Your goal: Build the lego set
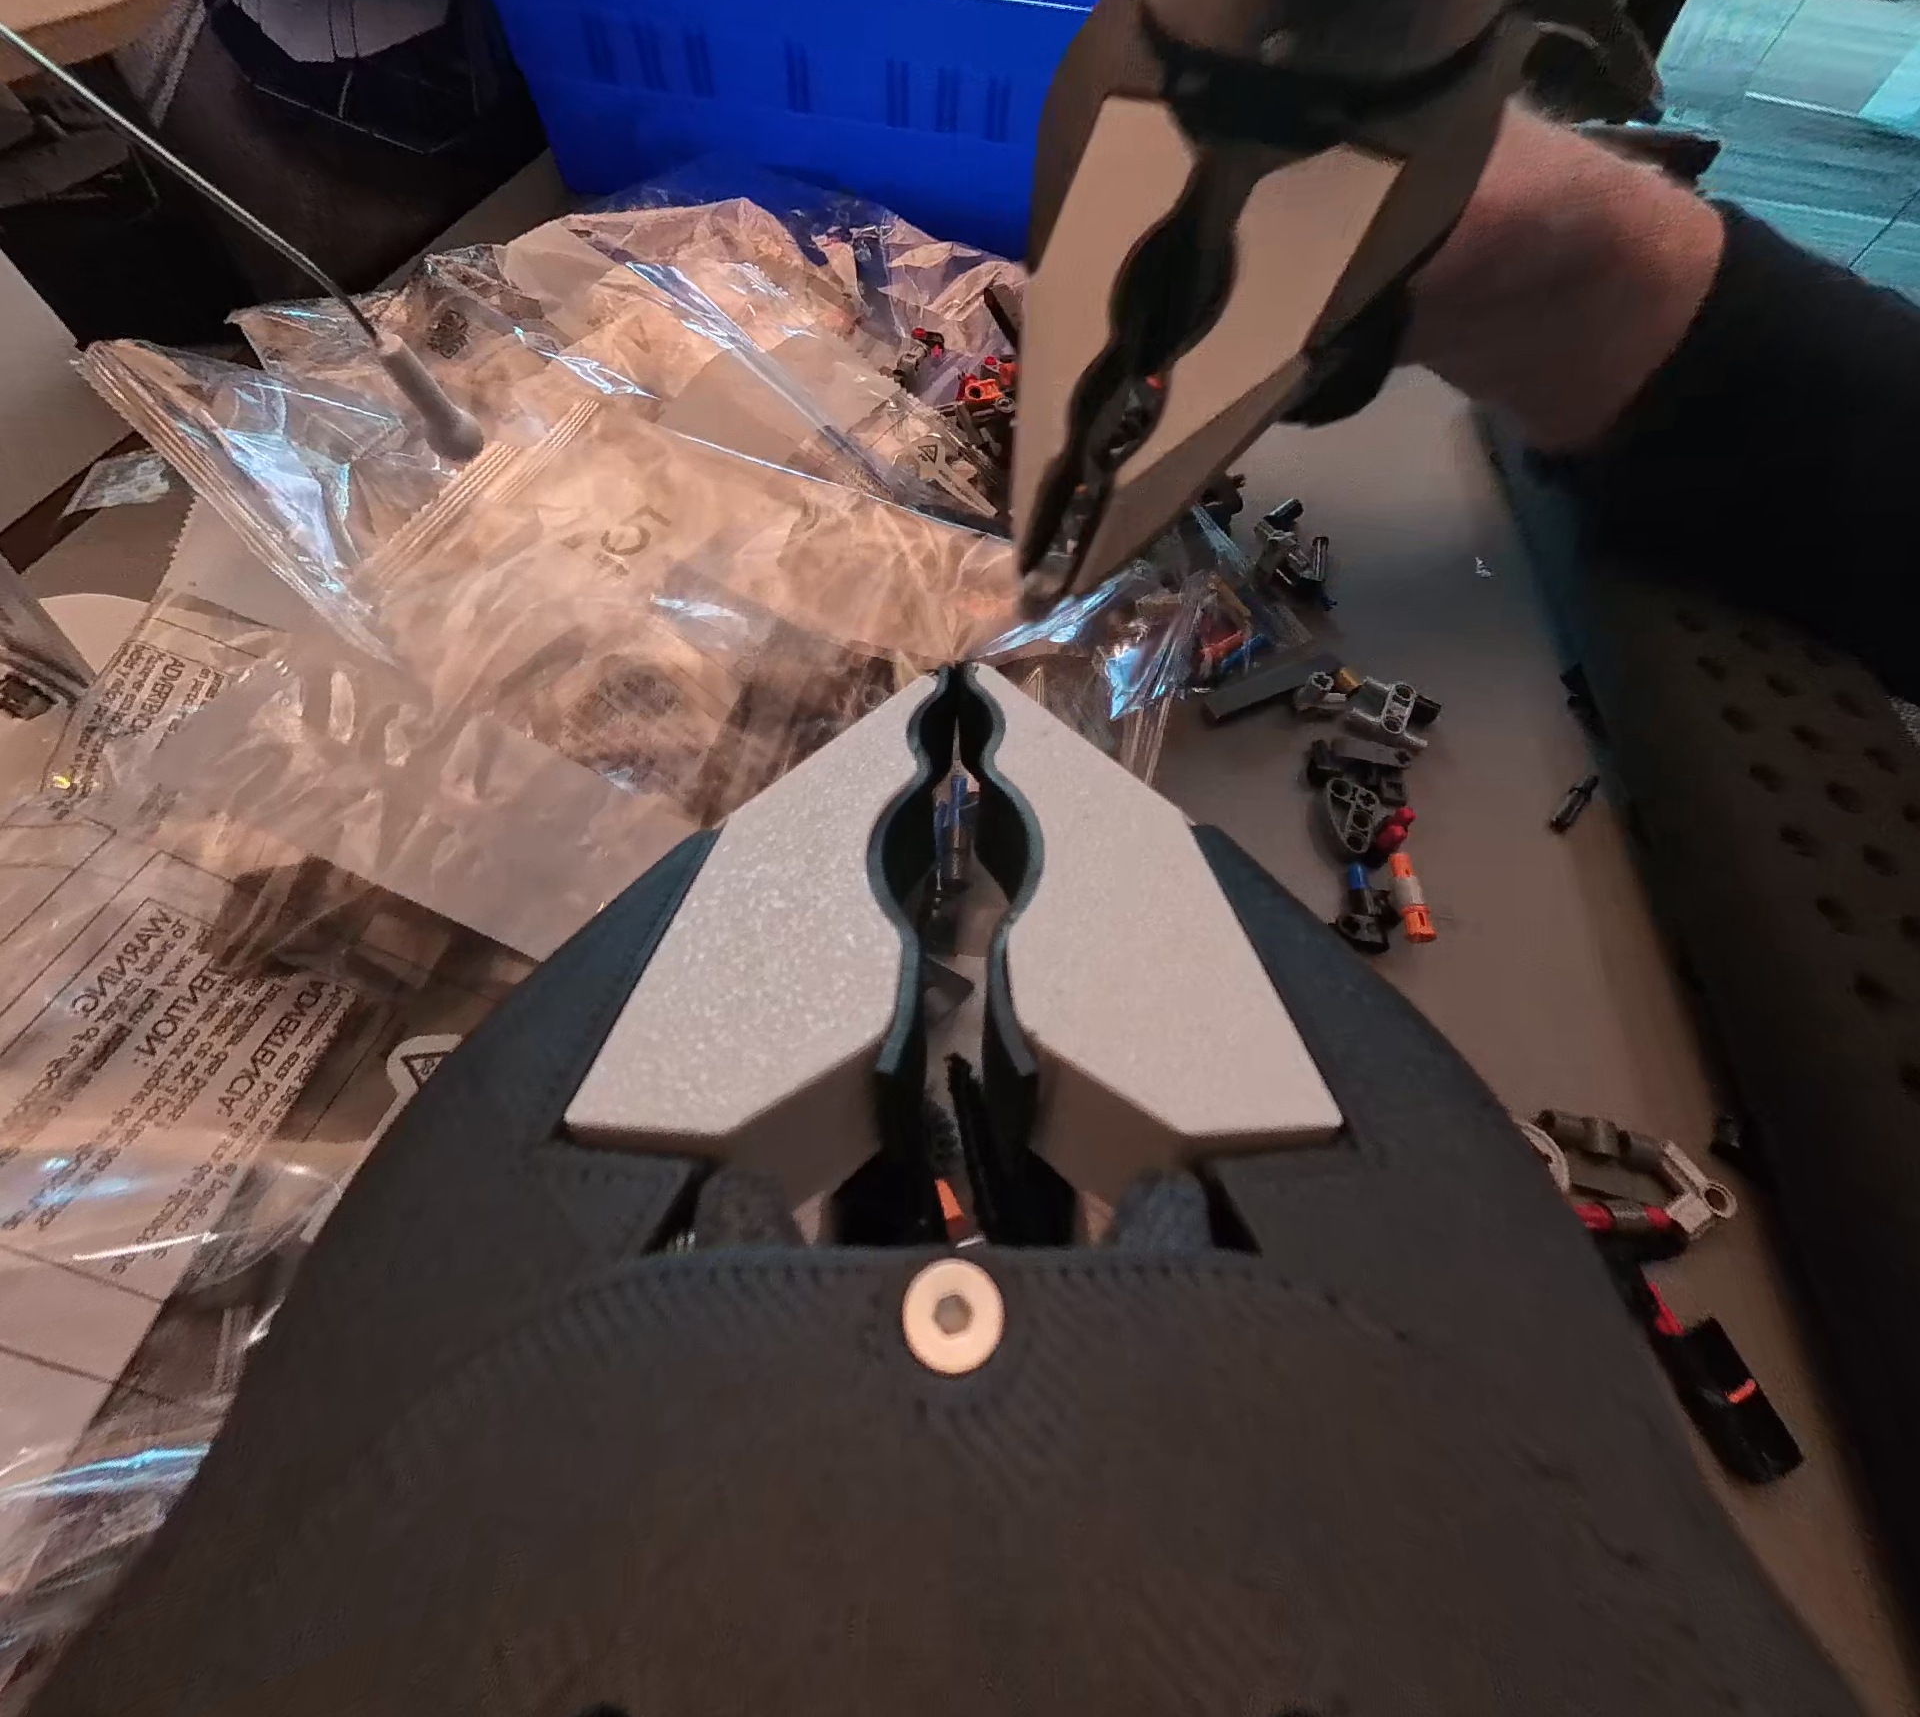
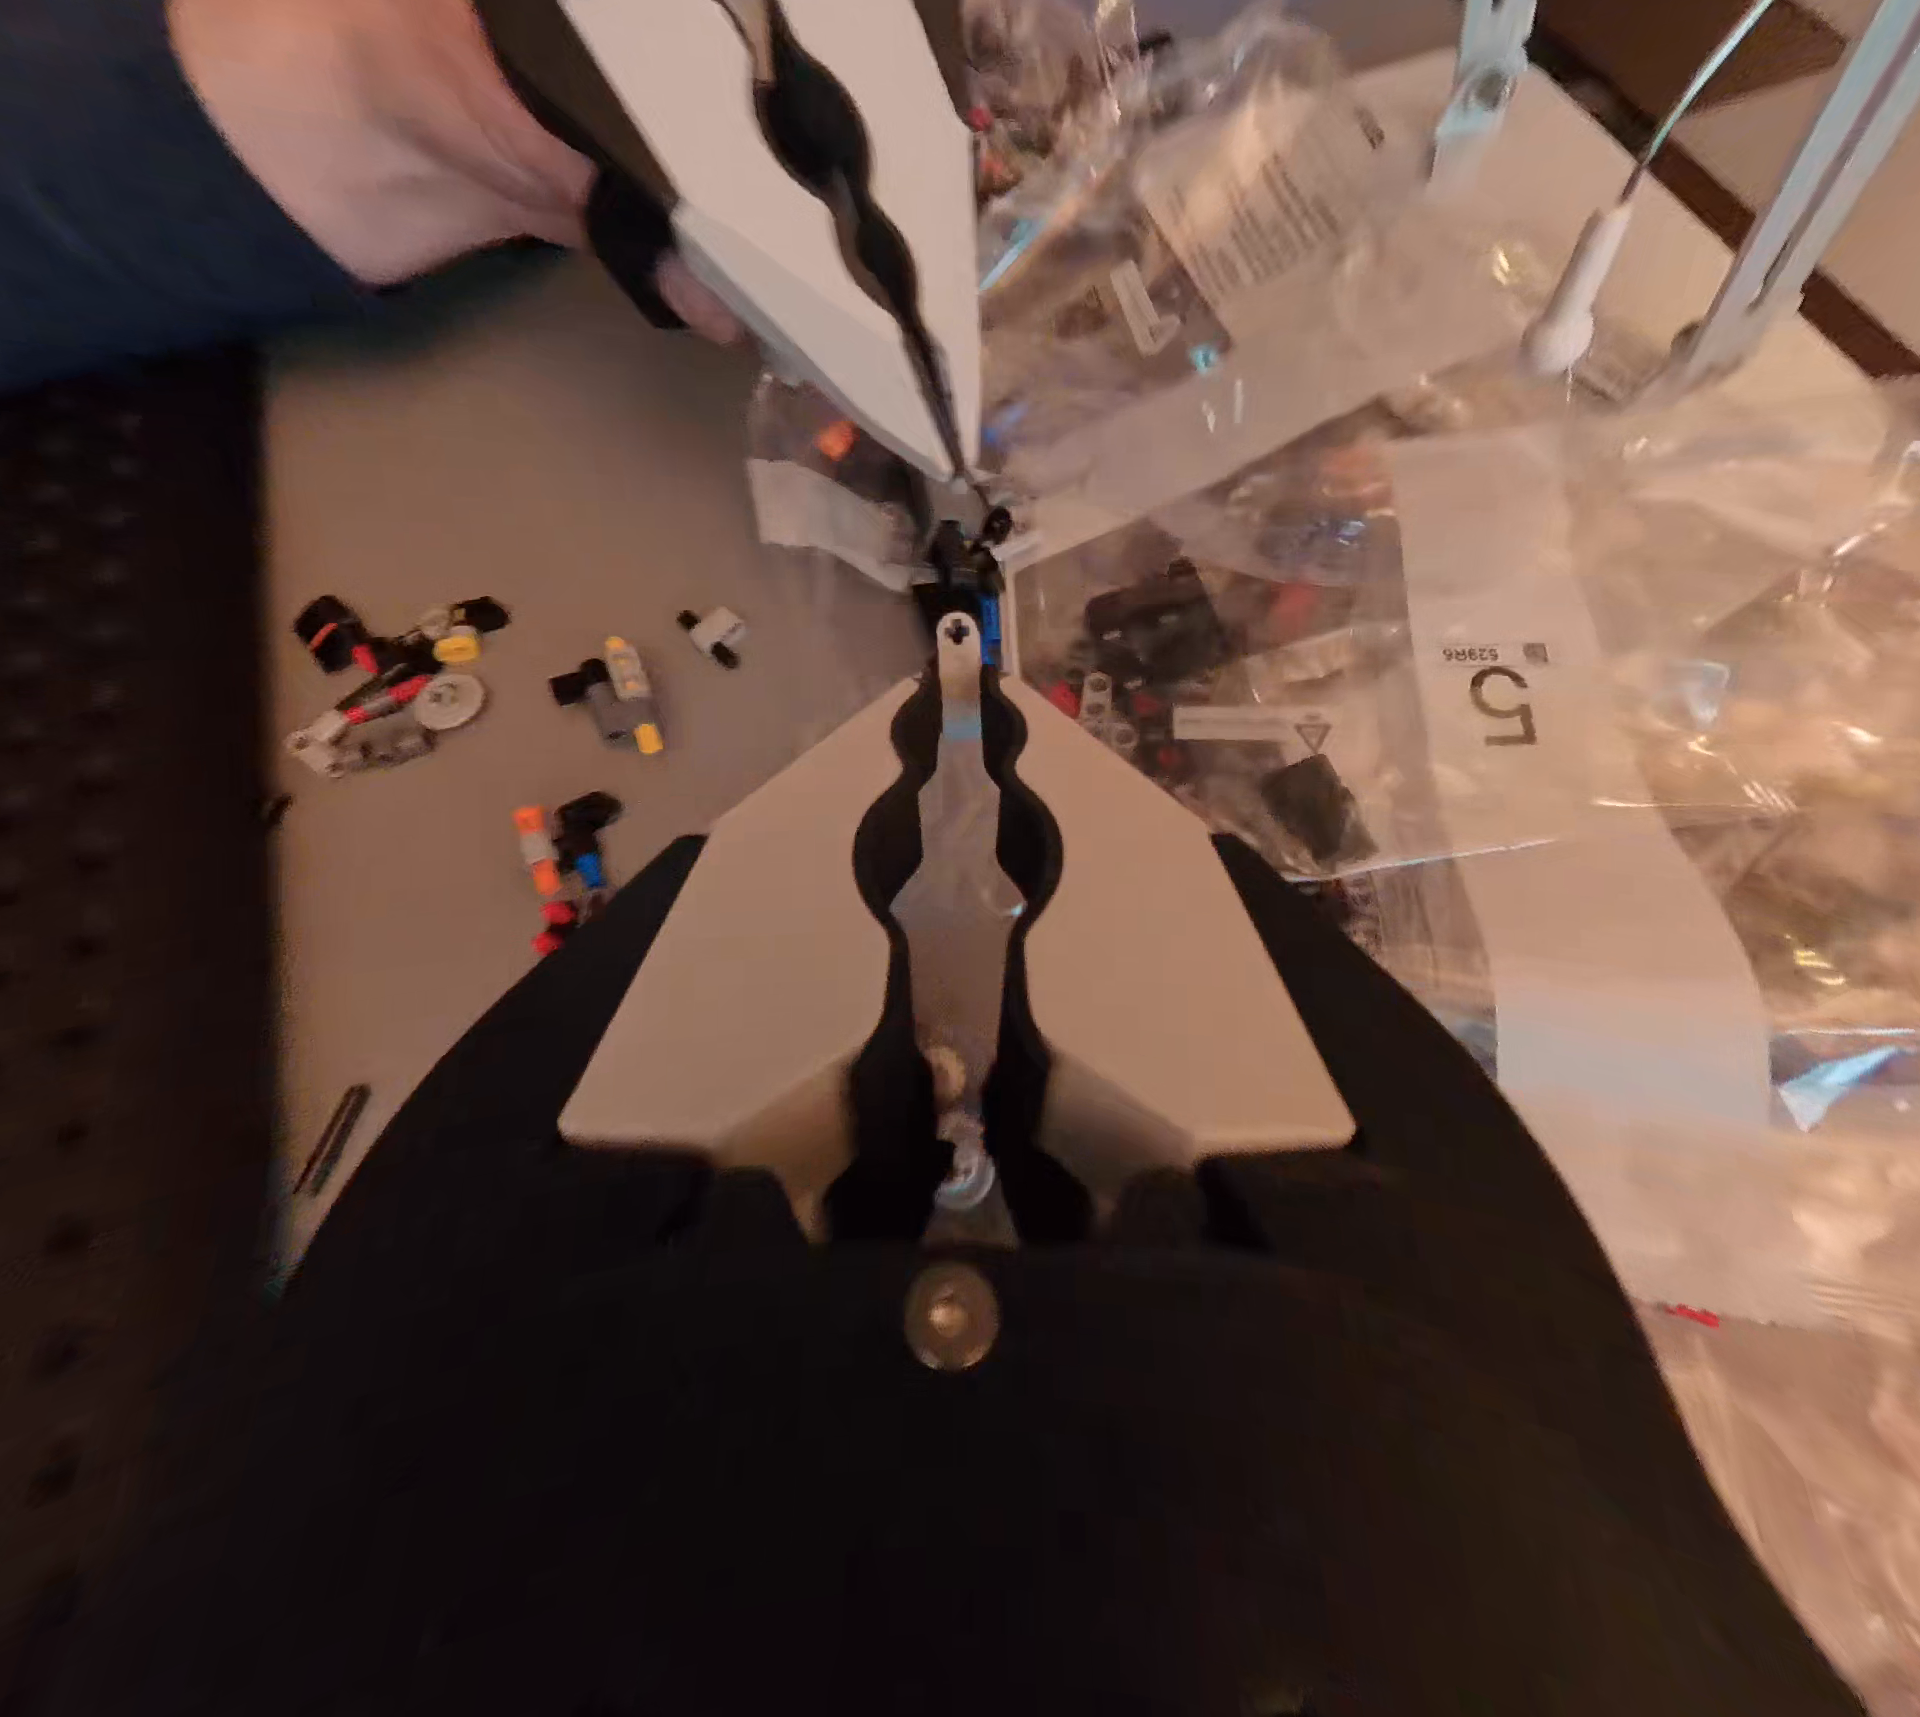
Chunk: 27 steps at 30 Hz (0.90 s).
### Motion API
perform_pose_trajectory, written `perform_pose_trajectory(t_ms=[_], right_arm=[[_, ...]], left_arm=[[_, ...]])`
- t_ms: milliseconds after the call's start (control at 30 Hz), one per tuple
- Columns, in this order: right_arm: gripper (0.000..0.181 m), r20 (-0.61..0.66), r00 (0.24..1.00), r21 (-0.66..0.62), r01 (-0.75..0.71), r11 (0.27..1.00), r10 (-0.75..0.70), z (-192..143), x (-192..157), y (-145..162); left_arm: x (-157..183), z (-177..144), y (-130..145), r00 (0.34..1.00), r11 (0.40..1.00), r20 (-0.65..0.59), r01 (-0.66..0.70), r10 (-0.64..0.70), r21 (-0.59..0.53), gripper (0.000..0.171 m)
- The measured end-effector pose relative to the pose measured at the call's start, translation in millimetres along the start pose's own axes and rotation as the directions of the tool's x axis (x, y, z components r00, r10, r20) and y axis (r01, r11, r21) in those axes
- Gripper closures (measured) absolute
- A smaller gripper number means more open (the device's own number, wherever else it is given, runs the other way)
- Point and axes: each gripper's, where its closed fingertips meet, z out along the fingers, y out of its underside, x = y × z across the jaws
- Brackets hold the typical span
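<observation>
the left gripper (image 1: 957, 675) has its jaws pressed together at the tips, pinching the edge of a small clear plastic bag (image 1: 1132, 639) that holds little coloured parts. the right gripper (image 1: 1044, 571) comes down from above in the left wrist view, its jaws also closed at the tips on the same bag, just beside the left tips (film is stretched taut between the two).

in the right wrist view the right gripper (image 2: 961, 675) shows a thin grey piece with a cross hole (image 2: 958, 680) lying between its fingers, and past the tips a black and blue cluster of small parts (image 2: 971, 571); that view is blurred, so whether the piece is inside the film cannot be told. the left gripper (image 2: 961, 472) points down toward the same spot.

on the grey table (image 1: 1507, 888), loose lego pieces (image 1: 1366, 826) are scattered to the right of the bag in the left view, with a partly built grey and red assembly (image 1: 1631, 1189) nearer the table's right edge. a dark perforated mat (image 1: 1787, 784) runs along that edge. the left half of the table is crowded with larger clear bags (image 1: 468, 524), one with a white numbered strip (image 2: 1496, 711). a blue bin (image 1: 790, 26) stands behind them at the far side. bare table shows only in a narrow band between the bags and the mat.
</observation>
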Motion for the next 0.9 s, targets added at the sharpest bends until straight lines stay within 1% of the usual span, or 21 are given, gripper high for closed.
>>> perform_pose_trajectory(t_ms=[33, 67, 100, 133, 167, 233, 333, 400, 467, 533, 600, 667, 700, 733, 900], right_arm=[[0.175, 0.001, 1.0, -0.006, -0.01, 1.0, 0.01, 7.8, 1.3, -1.0], [0.164, 0.006, 1.0, -0.01, -0.005, 1.0, 0.005, 14.0, 0.1, -3.7], [0.157, -0.02, 1.0, -0.026, 0.008, 1.0, -0.009, 17.0, 2.9, -4.3], [0.154, -0.048, 0.999, -0.037, 0.019, 0.999, -0.021, 16.5, 6.5, -3.9], [0.153, -0.048, 0.999, -0.027, 0.02, 0.999, -0.021, 13.7, 6.2, -4.6], [0.158, -0.017, 1.0, 0.014, 0.01, 1.0, -0.01, 3.8, 2.3, -6.9], [0.167, 0.02, 0.999, 0.049, 0.044, 0.998, -0.045, -11.8, -8.2, -9.1], [0.173, 0.058, 0.996, 0.037, 0.062, 0.997, -0.064, -13.8, -18.0, -6.3], [0.172, 0.051, 0.996, 0.004, 0.075, 0.997, -0.075, -11.5, -19.0, -1.5], [0.17, 0.064, 0.995, 0.005, 0.076, 0.997, -0.076, -12.8, -22.0, -1.4], [0.167, 0.119, 0.989, 0.022, 0.083, 0.996, -0.085, -20.2, -34.0, -2.2], [0.167, 0.231, 0.967, 0.035, 0.099, 0.994, -0.105, -28.1, -57.3, 1.5], [0.167, 0.282, 0.954, 0.016, 0.104, 0.994, -0.104, -28.6, -67.6, 7.9], [0.166, 0.308, 0.947, -0.027, 0.111, 0.993, -0.097, -25.4, -72.8, 16.7], [0.159, 0.376, 0.923, -0.24, 0.177, 0.954, -0.077, 5.5, -88.4, 52.7]], left_arm=[[0.2, 0.7, -0.1, 1.0, 1.0, -0.001, -0.001, 0.001, 0.0, 0.171], [0.4, 1.3, 0.1, 1.0, 1.0, -0.002, -0.001, 0.001, 0.0, 0.171], [0.7, 1.6, 0.6, 1.0, 1.0, -0.003, -0.001, 0.001, -0.002, 0.171], [0.6, 1.4, 1.3, 1.0, 1.0, -0.001, -0.002, 0.002, -0.005, 0.171], [0.0, 0.4, 1.5, 1.0, 1.0, 0.002, -0.002, 0.002, -0.004, 0.171], [-1.9, -2.1, 0.5, 1.0, 1.0, 0.007, 0.003, -0.003, 0.003, 0.171], [-3.5, -3.2, 0.0, 1.0, 1.0, 0.008, 0.008, -0.008, 0.009, 0.171], [-3.1, -2.0, 1.2, 1.0, 1.0, 0.005, 0.007, -0.007, 0.003, 0.171], [-3.0, -2.1, 0.3, 1.0, 1.0, 0.004, 0.01, -0.01, 0.011, 0.171], [-4.7, -4.4, -2.0, 1.0, 1.0, 0.01, 0.015, -0.015, 0.025, 0.171], [-6.5, -7.2, -4.7, 1.0, 0.999, 0.017, 0.018, -0.019, 0.039, 0.171], [-7.7, -9.4, -6.6, 1.0, 0.999, 0.02, 0.022, -0.023, 0.05, 0.171], [-8.0, -10.0, -7.2, 0.999, 0.998, 0.02, 0.023, -0.025, 0.053, 0.171], [-8.2, -10.1, -7.3, 0.999, 0.998, 0.02, 0.025, -0.026, 0.054, 0.171], [-7.0, -7.1, -4.7, 1.0, 0.999, 0.017, 0.022, -0.022, 0.041, 0.171]])
